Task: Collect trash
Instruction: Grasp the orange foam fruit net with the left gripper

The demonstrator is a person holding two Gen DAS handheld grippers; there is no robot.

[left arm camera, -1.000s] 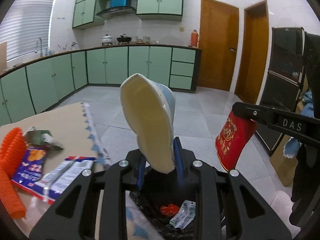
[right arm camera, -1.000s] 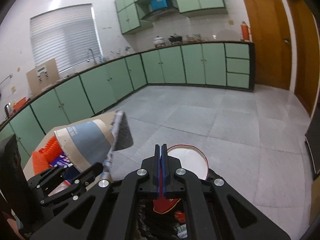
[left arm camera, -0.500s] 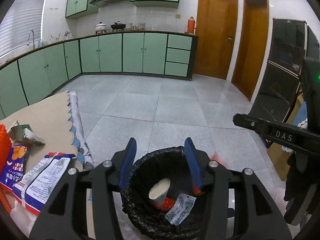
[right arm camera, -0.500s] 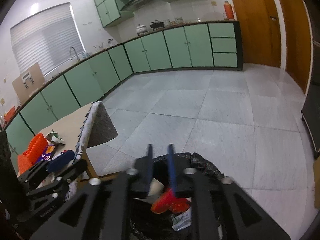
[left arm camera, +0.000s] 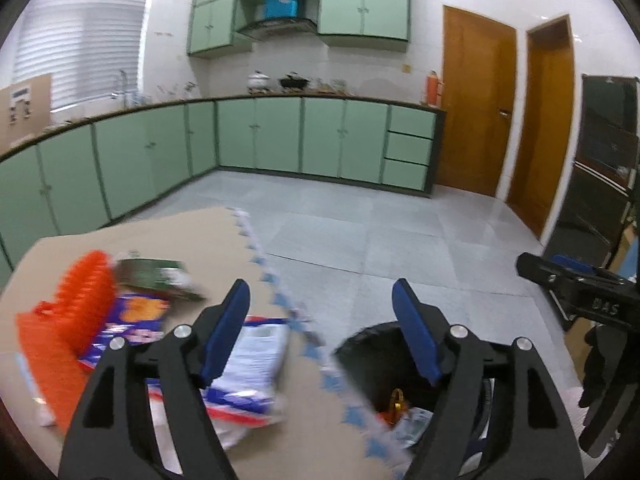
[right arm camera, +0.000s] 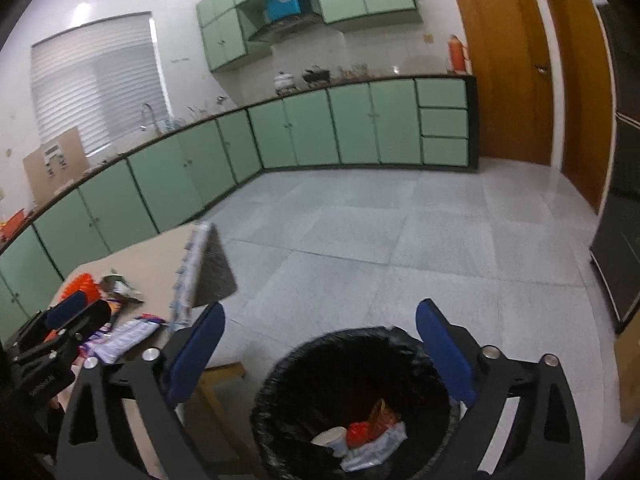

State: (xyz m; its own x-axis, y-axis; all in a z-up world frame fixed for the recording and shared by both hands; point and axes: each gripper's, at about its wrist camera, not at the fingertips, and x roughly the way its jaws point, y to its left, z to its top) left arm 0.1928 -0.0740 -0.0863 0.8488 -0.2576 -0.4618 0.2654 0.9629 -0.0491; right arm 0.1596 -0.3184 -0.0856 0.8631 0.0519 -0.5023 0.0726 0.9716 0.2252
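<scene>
Over the bin (right arm camera: 352, 396), the right gripper (right arm camera: 320, 356) has just let its jaws swing out to full width, and nothing sits between the fingers (right arm camera: 446, 354). The left gripper (left arm camera: 320, 332) has likewise just been opening; it is wide, not quite full, and empty, poised across the worktop (left arm camera: 152, 240) edge and the bin's rim.

The trash already collected lies at the bottom of the black liner: a pale cup (right arm camera: 330, 438), a red wrapper (right arm camera: 364, 428) and a crinkled clear-white one. What remains sits on the worktop: a ridged orange piece (left arm camera: 76, 312) (stiff plastic, by the look), a glossy blue snack bag (left arm camera: 132, 320), a flat white packet (left arm camera: 256, 364) with red and blue bands, and a crumpled green wrapper (left arm camera: 156, 276).

The risks are likely these. The packets are thin, slick film lying flat on a soft cloth, so fingers closing from above could slide over them or pinch the cloth instead and drag its scalloped edge (left arm camera: 280, 300) off the side. The white packet lies close to that edge and could be nudged to the floor. The loose liner could snag a finger dipped too low.
</scene>
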